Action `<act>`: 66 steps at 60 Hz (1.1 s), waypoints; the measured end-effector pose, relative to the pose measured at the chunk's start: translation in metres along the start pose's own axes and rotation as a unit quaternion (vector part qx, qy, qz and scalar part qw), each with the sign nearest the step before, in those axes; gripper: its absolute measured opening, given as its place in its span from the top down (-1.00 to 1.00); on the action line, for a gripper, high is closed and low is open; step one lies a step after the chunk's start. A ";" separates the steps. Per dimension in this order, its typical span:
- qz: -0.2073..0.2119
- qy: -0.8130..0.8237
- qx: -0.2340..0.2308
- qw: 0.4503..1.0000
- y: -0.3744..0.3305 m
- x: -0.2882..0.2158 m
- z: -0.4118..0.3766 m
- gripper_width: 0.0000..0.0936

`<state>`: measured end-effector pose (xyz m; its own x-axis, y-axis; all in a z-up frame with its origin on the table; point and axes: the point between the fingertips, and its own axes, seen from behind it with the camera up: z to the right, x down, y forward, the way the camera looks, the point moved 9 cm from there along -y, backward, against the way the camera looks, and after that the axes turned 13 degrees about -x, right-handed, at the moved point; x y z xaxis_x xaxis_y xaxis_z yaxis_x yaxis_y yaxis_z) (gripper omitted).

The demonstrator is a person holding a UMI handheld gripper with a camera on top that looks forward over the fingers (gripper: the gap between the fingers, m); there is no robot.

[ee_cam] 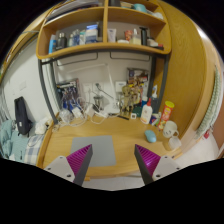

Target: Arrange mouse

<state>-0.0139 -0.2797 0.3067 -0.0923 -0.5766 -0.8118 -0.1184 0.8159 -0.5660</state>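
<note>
My gripper is open and empty, held above a wooden desk. Its magenta pads stand wide apart. A grey mouse mat lies flat on the desk just ahead of the fingers, partly between them and nearer the left one. I cannot make out a mouse anywhere in this view.
White mugs stand at the desk's right, and another mug at the back left. Bottles and small clutter line the back wall. A dark monitor stands at the left. A wooden shelf with books hangs above.
</note>
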 end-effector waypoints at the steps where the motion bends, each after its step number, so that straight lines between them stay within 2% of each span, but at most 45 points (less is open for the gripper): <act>1: -0.003 0.002 0.001 1.000 0.005 0.006 0.005 -0.81; 19: -0.084 0.043 0.047 0.994 0.068 0.086 0.117 -0.81; 35: -0.117 0.040 0.055 0.991 0.135 0.097 0.222 -0.78; 54: -0.112 -0.002 0.011 0.994 0.231 0.075 0.299 -0.80; 66: -0.077 0.003 0.003 0.997 0.268 0.064 0.319 -0.74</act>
<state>0.2643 -0.0839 0.0576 -0.0796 -0.6957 -0.7139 -0.1250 0.7175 -0.6852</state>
